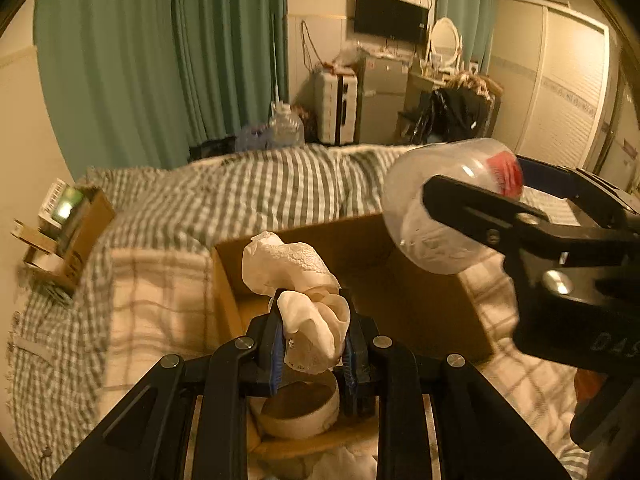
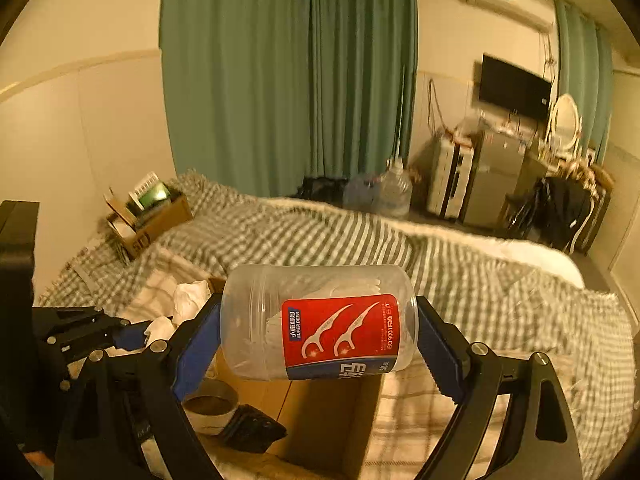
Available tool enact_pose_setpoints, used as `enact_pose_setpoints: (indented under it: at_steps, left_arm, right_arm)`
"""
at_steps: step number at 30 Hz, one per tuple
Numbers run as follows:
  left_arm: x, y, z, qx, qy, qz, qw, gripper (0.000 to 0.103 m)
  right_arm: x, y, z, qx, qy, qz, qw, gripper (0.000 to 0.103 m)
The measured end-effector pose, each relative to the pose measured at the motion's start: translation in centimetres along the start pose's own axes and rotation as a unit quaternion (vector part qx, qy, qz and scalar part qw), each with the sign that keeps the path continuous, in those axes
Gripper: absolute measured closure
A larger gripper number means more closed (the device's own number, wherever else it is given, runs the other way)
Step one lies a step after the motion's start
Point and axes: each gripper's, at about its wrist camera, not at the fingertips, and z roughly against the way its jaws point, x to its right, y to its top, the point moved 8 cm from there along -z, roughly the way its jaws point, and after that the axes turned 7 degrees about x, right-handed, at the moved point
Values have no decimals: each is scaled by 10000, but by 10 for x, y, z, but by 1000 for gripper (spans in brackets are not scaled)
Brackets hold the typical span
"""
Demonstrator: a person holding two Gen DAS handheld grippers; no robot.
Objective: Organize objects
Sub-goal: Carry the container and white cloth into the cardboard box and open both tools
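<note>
Above bed (image 1: 240, 196), box (image 1: 400, 280): hand-held grippers clamp cloth (image 1: 304, 300), floss jar (image 2: 320, 324).

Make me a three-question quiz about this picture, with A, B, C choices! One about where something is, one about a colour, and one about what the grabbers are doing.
1. Where is the small white bowl?
A. Inside the open cardboard box
B. On the dresser by the mirror
C. On top of the suitcase

2. What colour is the label on the clear floss-pick jar?
A. Green
B. Red
C. Purple

3. What is the left gripper doing?
A. Hanging open with nothing in it
B. Pinching crumpled white fabric
C. Holding the jar

Answers:
1. A, the white bowl sits on the floor of the cardboard box, next to a black object.
2. B, the floss-pick jar held sideways by the right gripper has a red label with white floss picks drawn on it.
3. B, the left gripper has its jaws closed on the white fabric above the box.
</note>
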Motion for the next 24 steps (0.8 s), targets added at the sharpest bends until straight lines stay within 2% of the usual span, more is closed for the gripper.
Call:
enact_pose_setpoints:
  at_steps: [7, 10, 11, 12, 13, 14, 15, 18, 20, 23, 24]
  left_arm:
    - [-1, -19, -44, -240, -33, -57, 9997, 80]
    - [-2, -20, -47, -258, -117, 60, 9996, 76]
    - [-1, -19, -46, -241, -147, 69, 9996, 67]
    - [0, -17, -43, -220, -182, 59, 9996, 46]
    - [0, -16, -39, -202, -168, 45, 9996, 33]
    - [-1, -14, -34, -173, -119, 37, 9998, 16]
    - [-2, -11, -27, -113, -50, 22, 9999, 12]
    - [-3, 0, 3, 23, 20, -57, 10000, 12]
    - [-6, 8, 24, 117, 95, -47, 9999, 10]
    - [-9, 21, 68, 364, 145, -35, 9992, 0]
    - [-10, 25, 85, 489, 176, -33, 9986, 0]
  right_arm:
    - [12, -31, -47, -237, 39, -120, 9996, 14]
    - [18, -29, -46, -45, 119, -475, 9988, 13]
    - [20, -27, -44, -13, 185, -665, 9976, 13]
    - [28, -23, -42, 4, 193, -800, 9966, 12]
    - [31, -20, -38, 36, 161, -885, 9959, 8]
    - [36, -15, -31, 103, 96, -987, 9950, 5]
    - [40, -9, -24, 168, 76, -1074, 9940, 4]
    - [44, 11, 3, 265, 127, -1194, 9924, 3]
    - [45, 25, 27, 339, 21, -1097, 9934, 3]
    - [39, 47, 76, 497, -179, -729, 9959, 1]
    - [36, 52, 91, 520, -252, -615, 9964, 0]
